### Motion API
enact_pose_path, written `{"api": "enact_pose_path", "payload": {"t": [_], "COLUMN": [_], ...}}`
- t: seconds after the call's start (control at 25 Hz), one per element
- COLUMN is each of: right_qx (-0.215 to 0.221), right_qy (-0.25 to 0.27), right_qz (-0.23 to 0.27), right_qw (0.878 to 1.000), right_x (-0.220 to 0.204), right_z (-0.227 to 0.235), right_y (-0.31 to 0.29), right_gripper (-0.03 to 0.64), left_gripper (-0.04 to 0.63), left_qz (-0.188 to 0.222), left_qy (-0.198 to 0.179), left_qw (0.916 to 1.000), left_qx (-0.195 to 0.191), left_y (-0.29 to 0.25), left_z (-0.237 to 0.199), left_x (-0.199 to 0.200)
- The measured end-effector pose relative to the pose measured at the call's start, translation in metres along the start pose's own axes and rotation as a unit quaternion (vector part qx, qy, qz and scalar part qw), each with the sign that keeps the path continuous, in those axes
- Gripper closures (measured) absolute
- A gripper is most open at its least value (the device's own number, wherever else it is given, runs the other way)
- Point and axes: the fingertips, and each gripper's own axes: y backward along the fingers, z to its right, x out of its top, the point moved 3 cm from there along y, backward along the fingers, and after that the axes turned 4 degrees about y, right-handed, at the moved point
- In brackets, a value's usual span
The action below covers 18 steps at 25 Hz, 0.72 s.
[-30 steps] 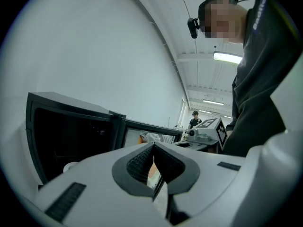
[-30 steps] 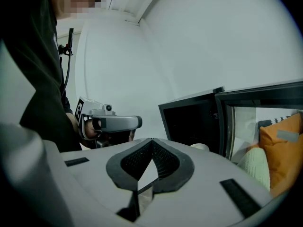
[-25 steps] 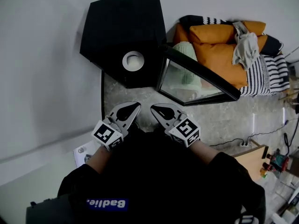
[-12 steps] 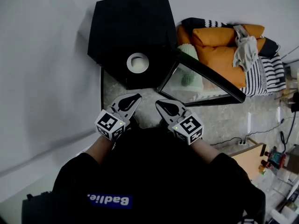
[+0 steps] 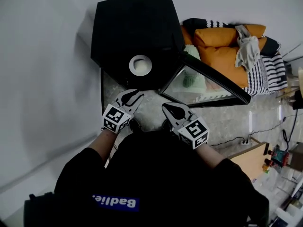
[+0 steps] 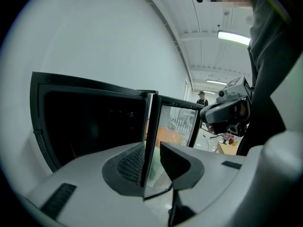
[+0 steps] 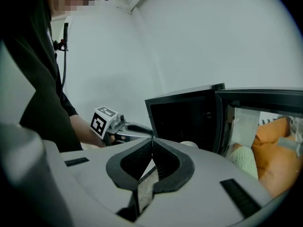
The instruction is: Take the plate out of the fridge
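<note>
We hold the left hand-held gripper (image 5: 134, 95) low before the black fridge (image 5: 132, 32), its jaws opening with nothing clamped between them. The white plate (image 5: 140, 65) sits inside the fridge, just beyond it. Our right hand-held gripper (image 5: 166, 107) is closed and empty, near the swung-out glass door (image 5: 203, 86).
</note>
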Motion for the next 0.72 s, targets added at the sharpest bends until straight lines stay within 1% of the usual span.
{"api": "enact_pose_path", "payload": {"t": [0.04, 0.08, 0.2, 0.36, 0.48, 0.72], "right_qx": [-0.002, -0.006, -0.017, -0.024, -0.03, -0.039], "right_qy": [-0.001, -0.001, -0.006, -0.015, -0.022, -0.03], "right_qz": [-0.003, -0.006, -0.015, -0.027, -0.038, -0.055], "right_qw": [1.0, 1.0, 1.0, 0.999, 0.999, 0.997], "right_x": [-0.002, -0.004, -0.009, -0.018, -0.025, -0.041], "right_z": [0.0, 0.0, 0.002, 0.004, 0.006, 0.01], "right_y": [0.0, 0.0, 0.0, 0.005, 0.01, 0.021], "right_gripper": [0.607, 0.607, 0.607, 0.607, 0.607, 0.607], "left_gripper": [0.503, 0.478, 0.466, 0.462, 0.462, 0.46], "left_qz": [-0.007, -0.015, -0.043, -0.086, -0.105, -0.128], "left_qy": [-0.007, -0.015, -0.038, -0.069, -0.077, -0.081], "left_qw": [0.9999, 0.9998, 0.9983, 0.9938, 0.9913, 0.988], "left_qx": [0.001, 0.003, 0.007, 0.015, 0.023, 0.033], "left_y": [-0.003, -0.007, -0.024, -0.046, -0.059, -0.08], "left_z": [-0.003, -0.007, -0.022, -0.04, -0.053, -0.067], "left_x": [-0.003, -0.006, -0.018, -0.035, -0.044, -0.062]}}
